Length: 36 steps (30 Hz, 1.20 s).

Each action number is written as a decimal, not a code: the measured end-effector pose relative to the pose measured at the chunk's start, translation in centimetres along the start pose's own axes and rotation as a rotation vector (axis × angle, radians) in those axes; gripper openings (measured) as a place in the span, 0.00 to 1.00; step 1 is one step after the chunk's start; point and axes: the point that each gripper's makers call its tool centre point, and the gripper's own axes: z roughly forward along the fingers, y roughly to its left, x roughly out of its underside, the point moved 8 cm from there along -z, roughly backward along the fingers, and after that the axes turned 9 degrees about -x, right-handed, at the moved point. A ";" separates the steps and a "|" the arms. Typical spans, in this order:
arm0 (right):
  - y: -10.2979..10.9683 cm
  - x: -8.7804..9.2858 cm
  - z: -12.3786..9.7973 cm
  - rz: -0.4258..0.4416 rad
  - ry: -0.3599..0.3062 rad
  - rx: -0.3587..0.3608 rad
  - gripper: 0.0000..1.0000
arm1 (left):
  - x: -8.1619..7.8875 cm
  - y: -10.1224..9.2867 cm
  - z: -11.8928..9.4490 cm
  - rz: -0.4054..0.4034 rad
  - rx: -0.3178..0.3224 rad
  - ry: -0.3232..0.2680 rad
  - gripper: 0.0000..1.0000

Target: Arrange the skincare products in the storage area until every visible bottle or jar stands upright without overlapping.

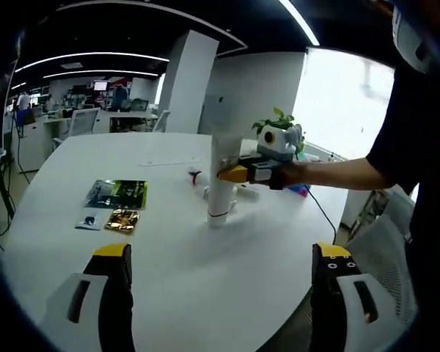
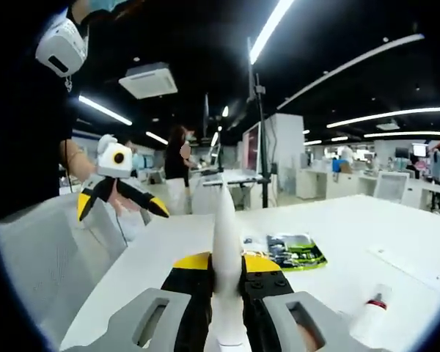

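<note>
Holding the white tube (image 1: 221, 176) upright on the white table (image 1: 169, 257), our right gripper (image 1: 235, 174) clamps its jaws on the tube's upper part in the left gripper view, the tube's base touching the tabletop near the middle. In the right gripper view the same tube (image 2: 226, 271) rises between the right gripper's (image 2: 226, 282) yellow-tipped jaws, pinched from both sides. Our left gripper (image 1: 224, 260) hangs with jaws wide apart over the near table edge, holding nothing; in the right gripper view it (image 2: 121, 196) shows at the left, jaws spread. Green packets (image 1: 117, 193) lie left of the tube, and a small white bottle (image 1: 198, 174) with a red band lies on its side just beyond the tube.
</note>
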 end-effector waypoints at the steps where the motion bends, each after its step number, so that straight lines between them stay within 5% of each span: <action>1: 0.1 0.0 0.0 -0.001 0.000 -0.004 0.06 | 0.0 -0.1 0.0 0.000 0.001 0.002 0.94; 25: 0.4 -0.3 -0.6 0.000 0.085 -0.057 0.09 | 0.1 -0.8 0.2 0.008 0.019 0.012 0.92; 36: 0.5 -0.3 -0.6 0.027 0.108 -0.024 0.14 | 0.0 -1.3 -0.2 0.008 0.016 0.007 0.92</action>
